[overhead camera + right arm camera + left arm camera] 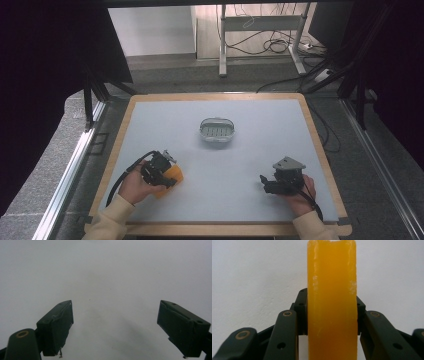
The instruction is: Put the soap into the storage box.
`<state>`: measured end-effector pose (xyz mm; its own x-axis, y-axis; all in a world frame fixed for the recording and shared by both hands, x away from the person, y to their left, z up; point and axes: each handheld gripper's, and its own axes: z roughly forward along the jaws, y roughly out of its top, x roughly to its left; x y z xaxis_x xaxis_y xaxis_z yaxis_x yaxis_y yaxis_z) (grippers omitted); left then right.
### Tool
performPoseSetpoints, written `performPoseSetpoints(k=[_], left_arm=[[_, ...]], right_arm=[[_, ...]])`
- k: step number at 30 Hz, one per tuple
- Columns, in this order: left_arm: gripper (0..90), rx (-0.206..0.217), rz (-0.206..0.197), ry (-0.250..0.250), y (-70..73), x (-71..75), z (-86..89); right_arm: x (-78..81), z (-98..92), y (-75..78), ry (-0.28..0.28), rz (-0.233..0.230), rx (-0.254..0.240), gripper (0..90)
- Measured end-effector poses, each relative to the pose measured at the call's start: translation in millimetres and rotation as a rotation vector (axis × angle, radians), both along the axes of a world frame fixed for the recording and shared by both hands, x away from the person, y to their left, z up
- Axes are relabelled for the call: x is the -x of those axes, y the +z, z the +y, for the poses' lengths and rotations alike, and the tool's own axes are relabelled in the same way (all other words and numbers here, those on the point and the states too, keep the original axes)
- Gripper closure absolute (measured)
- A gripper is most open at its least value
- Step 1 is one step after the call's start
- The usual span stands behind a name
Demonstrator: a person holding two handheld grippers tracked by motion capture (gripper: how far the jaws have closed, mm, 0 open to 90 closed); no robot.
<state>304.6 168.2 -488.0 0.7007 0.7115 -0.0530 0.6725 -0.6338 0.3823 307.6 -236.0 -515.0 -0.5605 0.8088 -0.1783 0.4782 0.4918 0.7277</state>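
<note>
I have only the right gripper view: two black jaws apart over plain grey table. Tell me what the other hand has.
Observer: The left gripper is shut on an orange soap bar, jaws pressing its two flat sides.
Operator: Say where on the table that is.
Observer: In the high view it sits at the near left of the table, the soap bar poking out toward the middle.
Operator: Name anything else out there.
Observer: A small grey oval soap dish stands beyond the middle, apart from both grippers.
Operator: Report my own gripper.
Observer: The right gripper is open with nothing between its jaws, at the near right.
</note>
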Motion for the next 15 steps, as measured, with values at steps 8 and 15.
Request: performPoseSetpoints(k=[8, 15], left_arm=[[61.9, 0.015, -0.016, -0.012, 6.7, 1.6, 3.9], [61.9, 0.026, -0.014, -0.022, 11.6, 0.2, 5.5]], right_arm=[[0.5, 0.2, 0.0, 0.004, 0.000, 0.000, 14.0], [0.6, 0.3, -0.2, 0.007, 0.000, 0.003, 14.0]])
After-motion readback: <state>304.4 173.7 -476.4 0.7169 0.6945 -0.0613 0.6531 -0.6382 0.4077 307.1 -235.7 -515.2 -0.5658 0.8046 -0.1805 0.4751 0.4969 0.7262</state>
